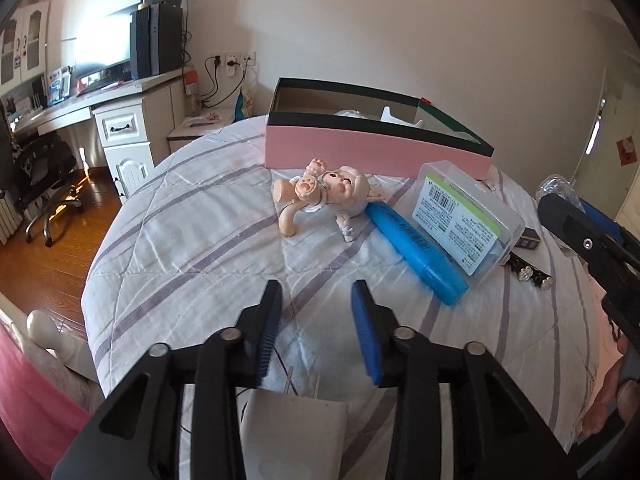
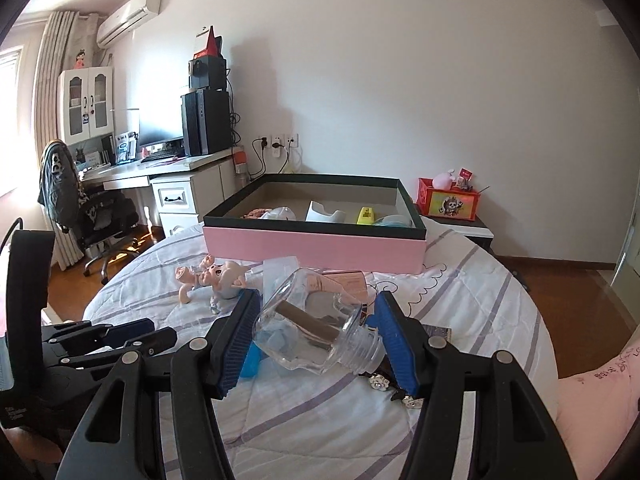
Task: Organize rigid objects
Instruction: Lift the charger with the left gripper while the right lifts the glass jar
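Note:
A pink box with a dark rim (image 1: 372, 142) (image 2: 316, 246) stands at the far side of the bed and holds several items. In front of it lie a pink doll figure (image 1: 328, 196) (image 2: 212, 278), a blue case (image 1: 416, 248) and a clear plastic box with a label (image 1: 466, 220). My left gripper (image 1: 318, 320) is open and empty above the striped quilt, short of the doll. My right gripper (image 2: 316, 334) is shut on a clear glass jar (image 2: 316, 328), held tilted above the quilt. A white charger (image 1: 294, 436) lies under the left gripper.
A dark strap with silver flowers (image 1: 528, 274) (image 2: 392, 388) lies on the quilt at the right. A desk with a monitor and office chair (image 2: 96, 216) stands at the left. A nightstand with a red box (image 2: 448, 204) is behind the bed.

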Action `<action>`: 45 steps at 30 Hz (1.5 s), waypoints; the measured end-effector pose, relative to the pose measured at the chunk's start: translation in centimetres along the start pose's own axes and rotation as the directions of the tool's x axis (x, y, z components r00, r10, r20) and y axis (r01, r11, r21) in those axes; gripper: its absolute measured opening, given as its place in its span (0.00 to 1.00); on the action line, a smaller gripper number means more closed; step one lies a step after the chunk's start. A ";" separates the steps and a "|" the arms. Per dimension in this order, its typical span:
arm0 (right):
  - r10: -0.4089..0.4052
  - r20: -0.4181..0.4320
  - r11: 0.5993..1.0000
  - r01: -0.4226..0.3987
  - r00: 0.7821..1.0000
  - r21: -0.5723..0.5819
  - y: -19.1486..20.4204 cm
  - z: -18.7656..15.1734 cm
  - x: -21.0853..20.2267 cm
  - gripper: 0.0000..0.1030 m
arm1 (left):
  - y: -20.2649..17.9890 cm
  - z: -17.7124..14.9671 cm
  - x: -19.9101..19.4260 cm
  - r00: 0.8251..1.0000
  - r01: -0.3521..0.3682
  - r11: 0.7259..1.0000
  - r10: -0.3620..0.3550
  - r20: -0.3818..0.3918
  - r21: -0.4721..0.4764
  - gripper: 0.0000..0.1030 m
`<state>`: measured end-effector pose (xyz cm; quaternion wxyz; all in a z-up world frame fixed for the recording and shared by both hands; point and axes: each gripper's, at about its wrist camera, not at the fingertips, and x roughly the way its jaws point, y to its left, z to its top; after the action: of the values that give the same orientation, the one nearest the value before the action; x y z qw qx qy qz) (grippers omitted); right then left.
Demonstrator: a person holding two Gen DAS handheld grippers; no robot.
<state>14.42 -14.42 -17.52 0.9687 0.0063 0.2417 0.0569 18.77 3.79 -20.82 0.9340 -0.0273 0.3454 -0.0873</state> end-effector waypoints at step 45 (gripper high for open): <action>-0.014 0.144 0.999 0.020 0.989 -0.040 1.3 3.0 -4.8 0.60 | -3.5 5.3 -10.0 0.942 -0.021 0.998 0.001 0.335 0.056 0.39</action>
<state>11.44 -13.60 -12.54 0.9840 -0.0117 0.1699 0.0531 14.27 2.09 -9.95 0.9800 -0.0122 0.1789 -0.0866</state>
